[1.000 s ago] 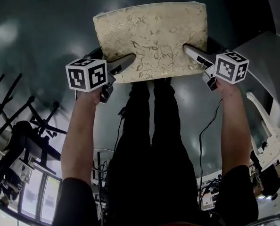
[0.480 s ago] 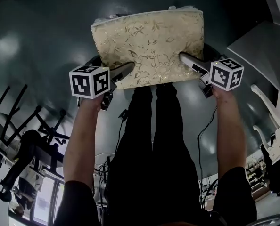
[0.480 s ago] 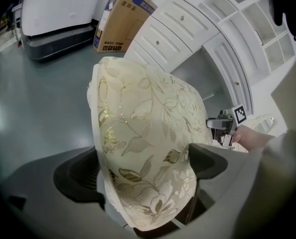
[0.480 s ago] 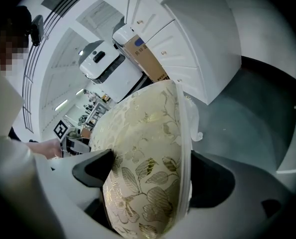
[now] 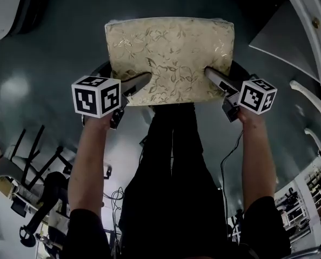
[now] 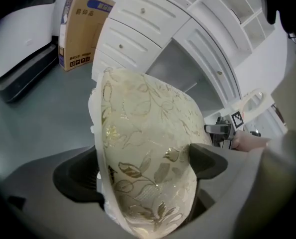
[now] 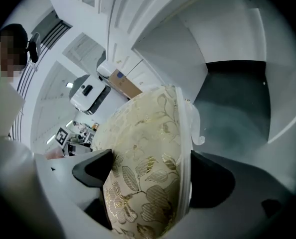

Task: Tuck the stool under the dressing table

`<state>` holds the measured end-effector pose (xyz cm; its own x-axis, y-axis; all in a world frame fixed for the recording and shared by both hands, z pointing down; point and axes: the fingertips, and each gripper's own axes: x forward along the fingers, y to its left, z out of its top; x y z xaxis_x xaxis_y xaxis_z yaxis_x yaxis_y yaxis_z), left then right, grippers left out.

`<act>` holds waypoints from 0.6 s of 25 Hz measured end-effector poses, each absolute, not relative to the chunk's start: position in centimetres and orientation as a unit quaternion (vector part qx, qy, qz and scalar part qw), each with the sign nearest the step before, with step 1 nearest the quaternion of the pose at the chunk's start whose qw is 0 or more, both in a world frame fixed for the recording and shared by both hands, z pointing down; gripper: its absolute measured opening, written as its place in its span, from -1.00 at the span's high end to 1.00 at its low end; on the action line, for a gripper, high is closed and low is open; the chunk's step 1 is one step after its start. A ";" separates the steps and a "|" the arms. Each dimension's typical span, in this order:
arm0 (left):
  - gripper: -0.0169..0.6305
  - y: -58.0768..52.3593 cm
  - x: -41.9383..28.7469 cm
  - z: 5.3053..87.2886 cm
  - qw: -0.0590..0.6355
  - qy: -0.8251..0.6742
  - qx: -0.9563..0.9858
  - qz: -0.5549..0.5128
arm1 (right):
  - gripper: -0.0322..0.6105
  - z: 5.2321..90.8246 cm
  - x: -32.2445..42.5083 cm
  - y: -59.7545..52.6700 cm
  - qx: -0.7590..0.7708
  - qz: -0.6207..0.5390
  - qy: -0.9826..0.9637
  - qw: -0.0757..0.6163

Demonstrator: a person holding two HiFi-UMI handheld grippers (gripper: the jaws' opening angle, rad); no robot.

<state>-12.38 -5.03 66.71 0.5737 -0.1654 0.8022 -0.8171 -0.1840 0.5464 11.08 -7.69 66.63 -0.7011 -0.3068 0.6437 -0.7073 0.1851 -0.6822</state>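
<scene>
The stool's cream cushion (image 5: 170, 58) with a gold leaf pattern lies ahead of me over the dark floor. My left gripper (image 5: 141, 81) is shut on its near left edge and my right gripper (image 5: 212, 75) on its near right edge. In the left gripper view the cushion (image 6: 143, 148) fills the space between the jaws of the left gripper (image 6: 147, 171). The right gripper view shows the cushion (image 7: 143, 158) pinched the same way by the right gripper (image 7: 150, 171). The white dressing table (image 5: 312, 26) stands at the upper right, its drawers (image 6: 148, 29) and open knee space (image 7: 227, 83) beyond the stool. The stool's legs are hidden.
A cardboard box (image 6: 80, 29) and a white machine (image 6: 18, 34) stand left of the dressing table. Black folded stands (image 5: 36, 166) and cables (image 5: 114, 193) lie behind me on the left. A curved white furniture leg (image 5: 312, 99) is at the right edge.
Both grippers have stayed shut on the cushion while carrying the stool along. The dressing table at the right has shifted upward and closer in the head view.
</scene>
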 end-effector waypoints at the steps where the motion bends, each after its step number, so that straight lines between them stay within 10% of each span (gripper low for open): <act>1: -0.75 -5.1 -12.2 66.8 0.533 -0.349 0.709 0.301 | -0.53 66.7 11.3 -7.7 0.340 0.541 -0.746 0.185; 15: -0.80 -5.5 -12.3 66.6 0.524 -0.386 0.712 0.263 | -0.52 66.6 11.2 -7.8 0.341 0.537 -0.754 0.164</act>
